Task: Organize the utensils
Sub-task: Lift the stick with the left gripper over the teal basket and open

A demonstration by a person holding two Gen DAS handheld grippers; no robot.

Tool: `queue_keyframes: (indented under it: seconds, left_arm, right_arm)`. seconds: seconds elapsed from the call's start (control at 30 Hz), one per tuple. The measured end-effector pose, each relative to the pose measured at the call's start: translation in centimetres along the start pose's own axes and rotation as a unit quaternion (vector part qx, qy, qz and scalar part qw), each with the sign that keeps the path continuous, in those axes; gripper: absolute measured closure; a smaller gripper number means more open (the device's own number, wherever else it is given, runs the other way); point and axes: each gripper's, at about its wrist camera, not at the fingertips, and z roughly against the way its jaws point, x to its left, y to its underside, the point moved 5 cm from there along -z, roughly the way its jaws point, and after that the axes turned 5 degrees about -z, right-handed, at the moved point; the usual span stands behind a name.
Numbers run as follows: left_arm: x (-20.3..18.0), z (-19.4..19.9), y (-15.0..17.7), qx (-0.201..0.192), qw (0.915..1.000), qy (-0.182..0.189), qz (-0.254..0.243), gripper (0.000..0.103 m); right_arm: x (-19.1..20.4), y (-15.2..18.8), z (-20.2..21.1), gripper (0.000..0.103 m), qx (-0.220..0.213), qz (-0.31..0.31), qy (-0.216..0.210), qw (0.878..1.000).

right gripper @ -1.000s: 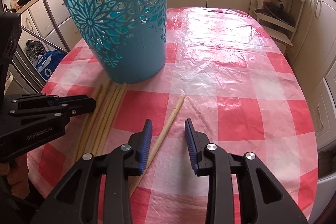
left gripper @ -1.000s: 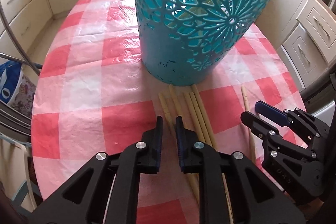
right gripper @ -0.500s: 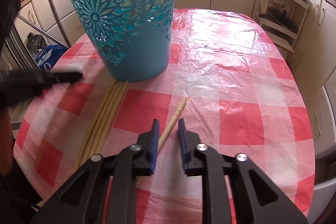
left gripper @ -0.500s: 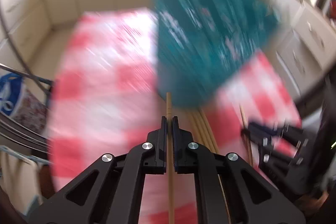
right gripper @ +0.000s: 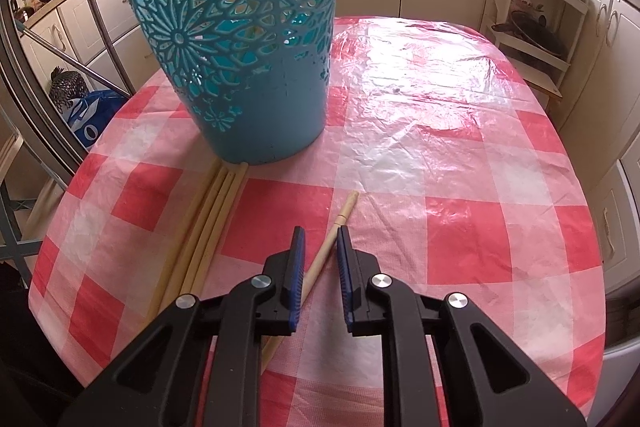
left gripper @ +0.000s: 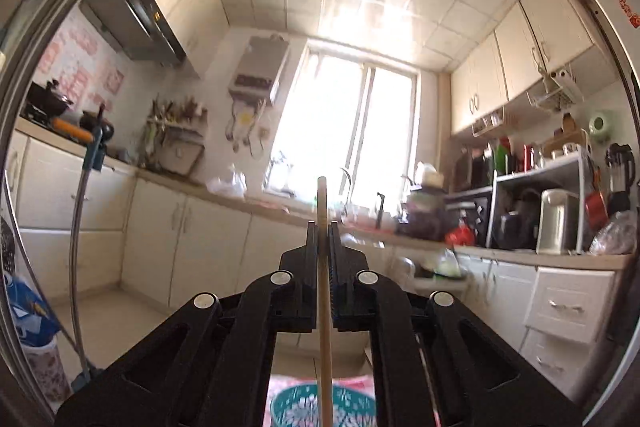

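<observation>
- The left gripper (left gripper: 322, 227) is clenched on one chopstick (left gripper: 325, 307), which runs straight along the gap between its pads and sticks out past their tips towards the kitchen window. The teal basket (left gripper: 352, 407) shows only as a rim far below these jaws. We judge that letting go from this height and level pose could send the stick past the rim or make it bounce out.
- The grip is a thin line along a smooth round stick. If we tip the gripper down quickly, the stick may slide through the pads before it is over the opening.
- The right gripper (right gripper: 320, 233) has just been closing, with a single chopstick (right gripper: 346, 207) between its jaws on the checked tablecloth (right gripper: 460, 147). The stick lies slantwise across the gap, meeting the right-hand pad near its tip and passing under the left-hand finger. We cannot tell whether the pads press on it yet.
- A slanted pinch could make it swivel or roll away, or catch only its end so that it droops when lifted.
- The other chopsticks (right gripper: 200, 239) lie just left of the right jaws, their far ends against the basket's foot. A sideways drag could scatter them.
- Pressing down may also snag the wrinkled plastic cloth.
</observation>
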Motion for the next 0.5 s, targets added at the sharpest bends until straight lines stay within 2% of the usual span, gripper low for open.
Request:
queue_keyframes:
  seconds: [0.17, 0.27, 0.4, 0.5]
  left_arm:
    - [-0.2, -3.2, 2.0, 0.02, 0.9994, -0.01, 0.027, 0.099]
    - [1.0, -4.8, 2.9, 0.028, 0.9986, -0.02, 0.04, 0.099]
    - [0.9, -6.7, 5.0, 0.04, 0.9983, -0.033, 0.028, 0.099]
    - [0.4, -7.9, 7.2, 0.069, 0.9967, -0.042, 0.007, 0.099]
  right_arm:
    - [-0.2, -0.1, -0.1, 0.086, -0.001, -0.001, -0.004, 1.0]
    - [-0.4, -0.2, -0.1, 0.086, 0.0, -0.003, -0.007, 1.0]
    - [-0.5, -0.3, -0.2, 0.086, 0.002, -0.003, -0.011, 1.0]
    - [-0.7, -0.5, -0.3, 0.086, 0.003, -0.003, -0.011, 1.0]
